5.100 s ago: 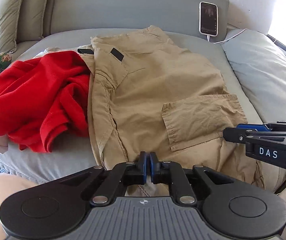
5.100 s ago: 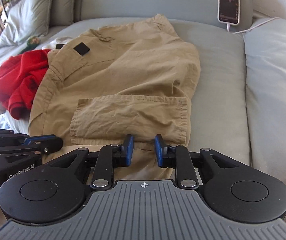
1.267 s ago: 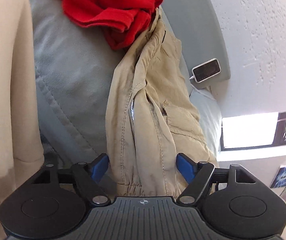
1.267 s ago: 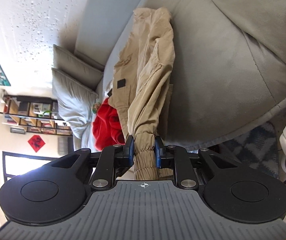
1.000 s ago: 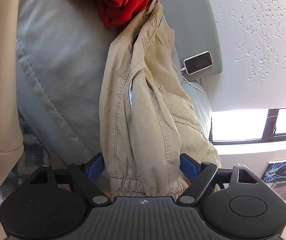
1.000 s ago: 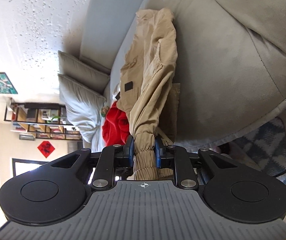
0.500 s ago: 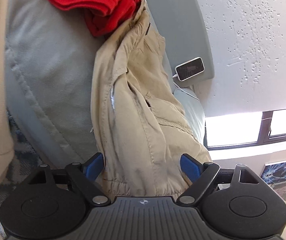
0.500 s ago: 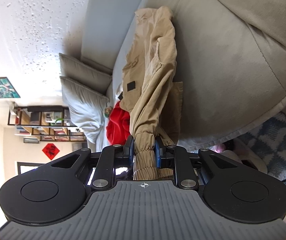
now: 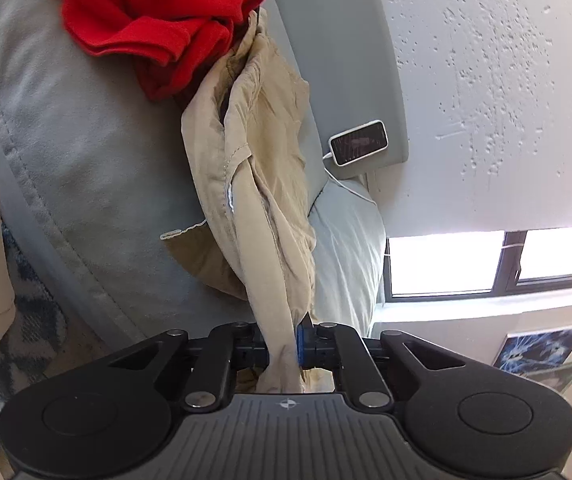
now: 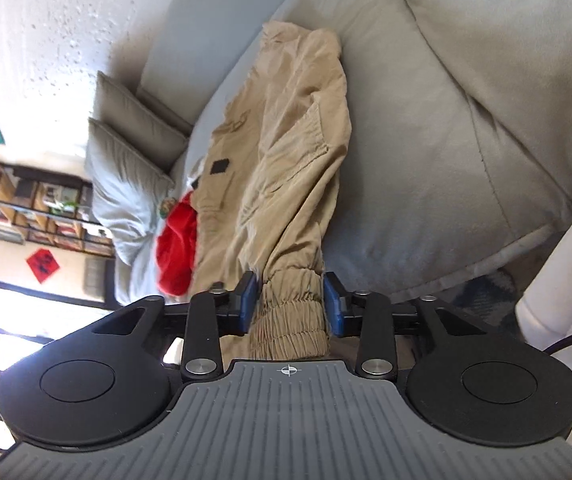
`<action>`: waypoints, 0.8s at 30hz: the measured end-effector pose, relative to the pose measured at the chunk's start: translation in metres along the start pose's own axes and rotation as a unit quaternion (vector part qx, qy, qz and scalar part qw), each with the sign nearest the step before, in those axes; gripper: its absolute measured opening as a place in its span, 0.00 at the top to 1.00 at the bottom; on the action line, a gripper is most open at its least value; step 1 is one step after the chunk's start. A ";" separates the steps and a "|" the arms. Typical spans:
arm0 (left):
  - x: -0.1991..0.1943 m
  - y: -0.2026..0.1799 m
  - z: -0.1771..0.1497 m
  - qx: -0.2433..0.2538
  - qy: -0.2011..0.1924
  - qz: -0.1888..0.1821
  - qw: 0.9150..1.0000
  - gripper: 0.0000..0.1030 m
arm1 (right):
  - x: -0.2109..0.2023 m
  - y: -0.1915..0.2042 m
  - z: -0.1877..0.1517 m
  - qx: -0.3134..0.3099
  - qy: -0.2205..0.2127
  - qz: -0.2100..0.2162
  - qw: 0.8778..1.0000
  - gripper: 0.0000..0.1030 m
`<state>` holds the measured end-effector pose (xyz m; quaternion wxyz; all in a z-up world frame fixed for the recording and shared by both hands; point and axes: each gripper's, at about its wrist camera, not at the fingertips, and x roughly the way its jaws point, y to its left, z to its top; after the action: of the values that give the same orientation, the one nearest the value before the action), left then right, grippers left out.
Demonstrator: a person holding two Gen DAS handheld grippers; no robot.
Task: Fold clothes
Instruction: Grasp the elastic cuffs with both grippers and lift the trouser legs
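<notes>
Tan cargo trousers point(image 9: 262, 184) hang from the grey sofa seat toward both grippers. My left gripper point(image 9: 284, 346) is shut on one bunched leg end of the trousers. In the right wrist view the trousers point(image 10: 286, 152) stretch from the seat to my right gripper point(image 10: 291, 308), whose jaws stand apart around the elastic cuff point(image 10: 291, 312) with small gaps on both sides. A red garment point(image 9: 154, 20) lies crumpled on the seat beside the trousers, and also shows in the right wrist view point(image 10: 176, 240).
The grey sofa point(image 9: 86, 168) has a back cushion point(image 10: 485, 92) and pillows point(image 10: 126, 160) at its far end. A phone point(image 9: 359, 142) on a white cable leans on the backrest. A patterned rug point(image 9: 18, 340) lies below the seat edge. A window point(image 9: 485, 258) is at right.
My left gripper has shut on the trouser leg end, which it only straddled half a second ago. My right gripper has opened from its grip on the elastic cuff.
</notes>
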<state>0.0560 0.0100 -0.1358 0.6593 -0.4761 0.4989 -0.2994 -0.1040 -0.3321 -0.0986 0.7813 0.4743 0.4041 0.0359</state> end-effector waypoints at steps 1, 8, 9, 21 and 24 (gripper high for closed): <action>0.000 0.000 0.003 -0.013 0.001 -0.005 1.000 0.94 | -0.003 0.000 0.000 -0.010 -0.011 -0.007 1.000 0.38; -0.016 -0.005 0.013 -0.059 0.007 -0.046 0.997 0.94 | 0.006 -0.029 0.012 0.036 -0.031 0.069 0.996 0.07; -0.018 -0.007 0.014 -0.063 0.006 -0.052 0.997 0.94 | 0.014 -0.032 0.014 0.038 -0.025 0.075 0.996 0.07; -0.021 -0.015 0.014 -0.123 -0.004 -0.105 0.987 0.94 | 0.108 -0.053 0.005 0.166 0.013 0.293 0.942 0.09; -0.023 -0.015 0.012 -0.097 0.004 -0.041 0.994 0.94 | 0.098 -0.044 0.001 0.133 0.038 0.289 0.947 0.57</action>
<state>0.0611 0.0279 -0.1128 0.5954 -0.5569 0.5079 -0.2784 -0.0522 -0.3135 -0.1905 0.6514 0.6686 0.2802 0.2239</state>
